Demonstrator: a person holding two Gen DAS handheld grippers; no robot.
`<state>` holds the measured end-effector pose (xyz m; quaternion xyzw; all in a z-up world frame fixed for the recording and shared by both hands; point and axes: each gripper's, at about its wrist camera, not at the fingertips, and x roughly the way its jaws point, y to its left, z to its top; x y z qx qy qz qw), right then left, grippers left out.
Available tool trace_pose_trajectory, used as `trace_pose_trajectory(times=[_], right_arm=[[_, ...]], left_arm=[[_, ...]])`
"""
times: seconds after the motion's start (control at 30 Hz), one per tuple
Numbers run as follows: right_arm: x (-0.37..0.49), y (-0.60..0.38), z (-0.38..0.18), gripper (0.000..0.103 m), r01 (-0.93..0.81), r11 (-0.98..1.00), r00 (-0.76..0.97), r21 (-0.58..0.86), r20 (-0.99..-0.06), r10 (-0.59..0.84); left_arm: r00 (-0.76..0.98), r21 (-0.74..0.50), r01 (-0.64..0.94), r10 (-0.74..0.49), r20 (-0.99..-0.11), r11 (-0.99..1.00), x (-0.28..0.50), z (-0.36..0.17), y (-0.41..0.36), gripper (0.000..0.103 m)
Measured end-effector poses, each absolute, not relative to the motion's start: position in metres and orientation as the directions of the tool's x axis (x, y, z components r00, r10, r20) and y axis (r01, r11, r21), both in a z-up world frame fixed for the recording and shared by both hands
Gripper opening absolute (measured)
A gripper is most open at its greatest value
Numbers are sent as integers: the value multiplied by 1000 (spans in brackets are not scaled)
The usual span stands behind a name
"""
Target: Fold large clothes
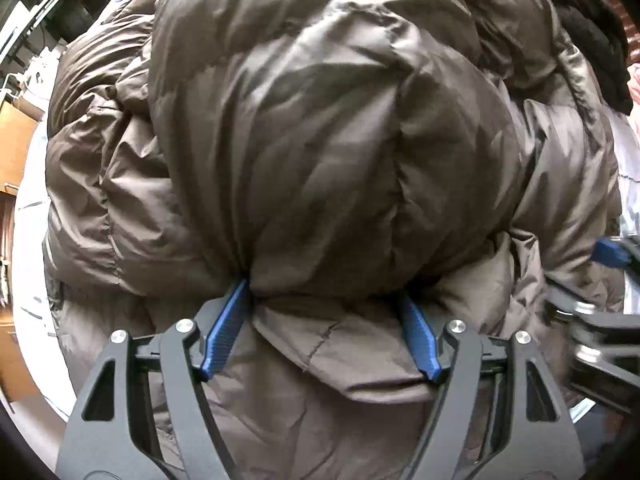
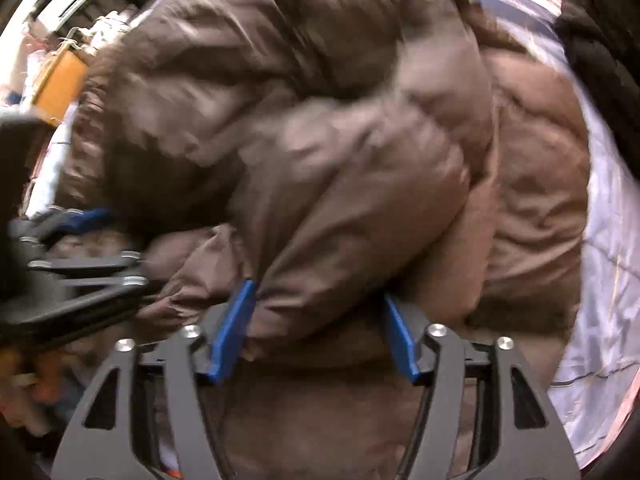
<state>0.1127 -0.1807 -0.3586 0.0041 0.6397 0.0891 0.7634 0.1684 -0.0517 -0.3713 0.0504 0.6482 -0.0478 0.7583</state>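
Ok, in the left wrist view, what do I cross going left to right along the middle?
Wooden furniture → pale bedsheet → brown puffer jacket → right hand-held gripper at the frame edge.

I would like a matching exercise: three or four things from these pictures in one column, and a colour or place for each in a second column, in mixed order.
Things:
1. puffy jacket
2. finger pads of the left gripper
3. sheet under the jacket
4. garment at the top right of the left view

Colours and places:
A. black
B. blue
C. brown
D. pale, beneath the clothes

Pairs: 1-C, 2-B, 3-D, 4-A
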Motion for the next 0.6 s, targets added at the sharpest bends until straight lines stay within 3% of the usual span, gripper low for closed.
trace_pose_trajectory(times=[0.13,0.23,0.33,0.43,0.6], right_arm=[[121,-196,-386,75,-15,970,206,244,-948,241],[117,-200,-362,75,-5,972,217,234,-949,229],[110,-212,-323,76,-35,986,272,162,-948,165],[98,-234,-309,78,15,1000,304,9,-953,5],[90,-275,-367,78,198,979,131,-49,-989,-76]], left_arm=[[171,19,149,-6,-985,989,162,-372,-60,73],[201,-32,121,-56,-978,992,160,-355,-50,73],[273,-62,96,-86,-958,994,155,-326,-34,80],[337,8,57,-12,-941,998,156,-314,-18,81],[150,73,11,71,-986,997,167,-381,-12,81]])
